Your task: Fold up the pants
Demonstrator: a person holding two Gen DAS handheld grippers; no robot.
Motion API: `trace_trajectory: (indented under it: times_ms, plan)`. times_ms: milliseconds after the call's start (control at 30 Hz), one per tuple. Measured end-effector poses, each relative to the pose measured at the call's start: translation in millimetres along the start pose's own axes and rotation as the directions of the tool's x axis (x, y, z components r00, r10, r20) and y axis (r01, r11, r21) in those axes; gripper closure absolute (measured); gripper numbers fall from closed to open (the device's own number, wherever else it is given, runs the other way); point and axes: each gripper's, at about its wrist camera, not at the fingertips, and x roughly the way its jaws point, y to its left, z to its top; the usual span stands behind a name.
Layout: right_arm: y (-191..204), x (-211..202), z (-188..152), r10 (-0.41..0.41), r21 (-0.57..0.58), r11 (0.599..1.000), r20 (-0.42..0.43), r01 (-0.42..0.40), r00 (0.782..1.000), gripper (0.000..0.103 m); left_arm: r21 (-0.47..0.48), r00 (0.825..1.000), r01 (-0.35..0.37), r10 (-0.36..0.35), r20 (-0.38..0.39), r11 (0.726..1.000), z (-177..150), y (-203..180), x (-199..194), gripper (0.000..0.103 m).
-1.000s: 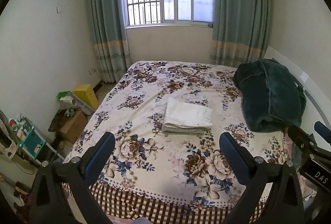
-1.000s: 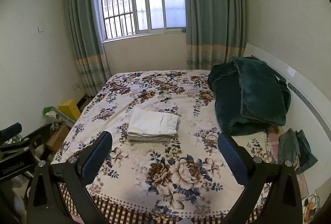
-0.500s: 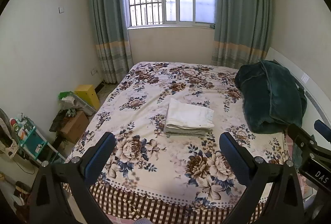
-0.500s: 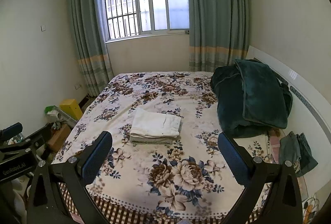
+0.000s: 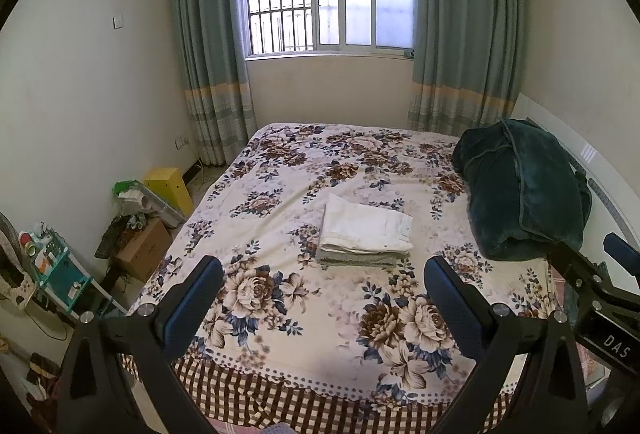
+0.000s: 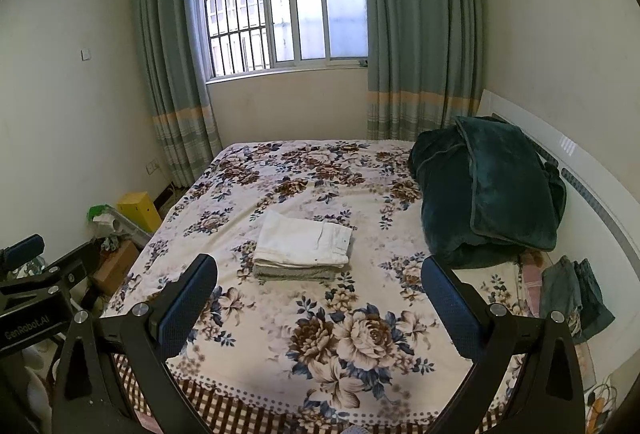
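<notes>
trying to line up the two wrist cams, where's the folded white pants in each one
Left wrist: the folded white pants lie mid-bed, just right of centre, atop a grey folded item.
Right wrist: the folded white pants sit left of centre, on the same grey item.
Shared landmark: the dark green blanket, heaped right of the pants in both.

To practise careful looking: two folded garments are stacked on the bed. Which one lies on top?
The white pants lie on top. The grey folded garment beneath shows only as a darker edge at the stack's near side, resting directly on the floral bedspread.
</notes>
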Motion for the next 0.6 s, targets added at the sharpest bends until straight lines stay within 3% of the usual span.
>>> trace_trajectory:
  times_ms: [600]
  plan:
    - [0.6,7.6,7.3,0.009,-0.009,1.000,0.005,-0.009,1.000,0.000,0.002,1.000,-0.003,0.003,0.006,1.000,2.4,-2.0,-2.5,0.000]
